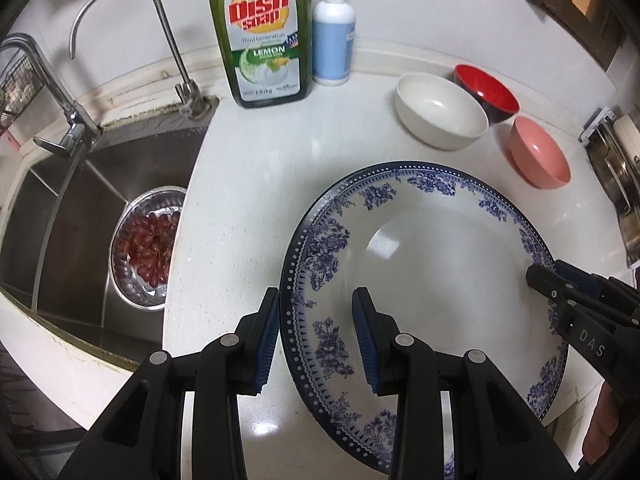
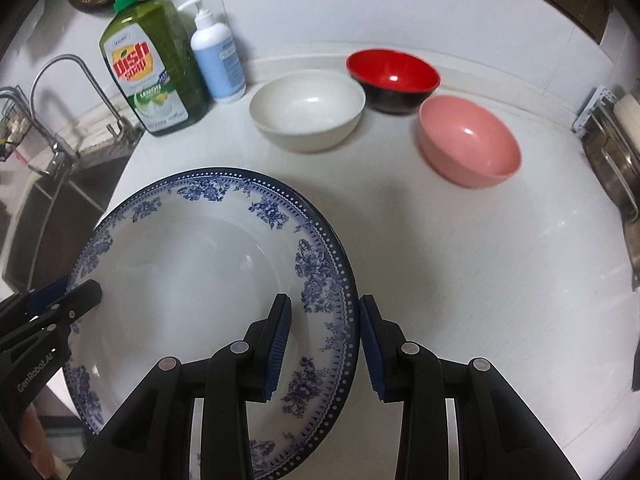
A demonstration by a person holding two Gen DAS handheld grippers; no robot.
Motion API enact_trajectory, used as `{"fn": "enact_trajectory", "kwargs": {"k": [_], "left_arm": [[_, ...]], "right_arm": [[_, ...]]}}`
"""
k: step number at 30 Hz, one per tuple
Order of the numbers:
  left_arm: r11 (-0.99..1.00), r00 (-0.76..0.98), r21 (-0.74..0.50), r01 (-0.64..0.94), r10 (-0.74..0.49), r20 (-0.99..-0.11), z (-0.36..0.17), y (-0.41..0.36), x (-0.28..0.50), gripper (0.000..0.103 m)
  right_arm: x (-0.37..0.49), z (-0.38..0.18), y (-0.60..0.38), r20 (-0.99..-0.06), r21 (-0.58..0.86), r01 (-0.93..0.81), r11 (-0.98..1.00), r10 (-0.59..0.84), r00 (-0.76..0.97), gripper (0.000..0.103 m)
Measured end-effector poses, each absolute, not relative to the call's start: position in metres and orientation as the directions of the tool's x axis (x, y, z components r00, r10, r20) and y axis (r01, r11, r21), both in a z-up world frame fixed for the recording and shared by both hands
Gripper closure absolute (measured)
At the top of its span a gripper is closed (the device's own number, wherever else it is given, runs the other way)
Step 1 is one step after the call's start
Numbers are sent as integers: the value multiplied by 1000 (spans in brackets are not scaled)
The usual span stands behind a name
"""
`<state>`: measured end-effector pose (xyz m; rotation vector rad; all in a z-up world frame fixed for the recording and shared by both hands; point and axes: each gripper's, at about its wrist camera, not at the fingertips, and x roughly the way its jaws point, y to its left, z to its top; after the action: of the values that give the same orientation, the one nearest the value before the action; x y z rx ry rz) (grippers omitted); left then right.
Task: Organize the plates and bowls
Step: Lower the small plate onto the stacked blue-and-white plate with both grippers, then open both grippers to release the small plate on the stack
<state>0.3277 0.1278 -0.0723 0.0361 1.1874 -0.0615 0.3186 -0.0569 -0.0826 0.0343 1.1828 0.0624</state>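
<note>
Three bowls [image 2: 308, 110] behind plate [image 2: 180, 280] — sink [image 1: 80, 200] left.

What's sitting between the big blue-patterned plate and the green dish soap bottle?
Nothing: in the left wrist view, only bare white counter separates the plate from the dish soap.

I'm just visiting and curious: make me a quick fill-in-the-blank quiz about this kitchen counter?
1. The plate has a ____ floral rim.
2. Beside the white bowl and red bowl sits a ____ bowl.
3. The metal bowl in the sink holds ____.
4. The green bottle's label reads "Dish ____".

Missing words: blue; pink; grapes; Soap
</note>
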Motion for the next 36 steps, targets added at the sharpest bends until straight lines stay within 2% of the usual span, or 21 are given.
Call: {"fn": "enact_trajectory", "kwargs": {"k": [36], "left_arm": [[999,229,-26,30,-32,-973,-120,132,335,67]], "right_arm": [[324,-121,-51,-967,38,-52,998,50,248,65]]}}
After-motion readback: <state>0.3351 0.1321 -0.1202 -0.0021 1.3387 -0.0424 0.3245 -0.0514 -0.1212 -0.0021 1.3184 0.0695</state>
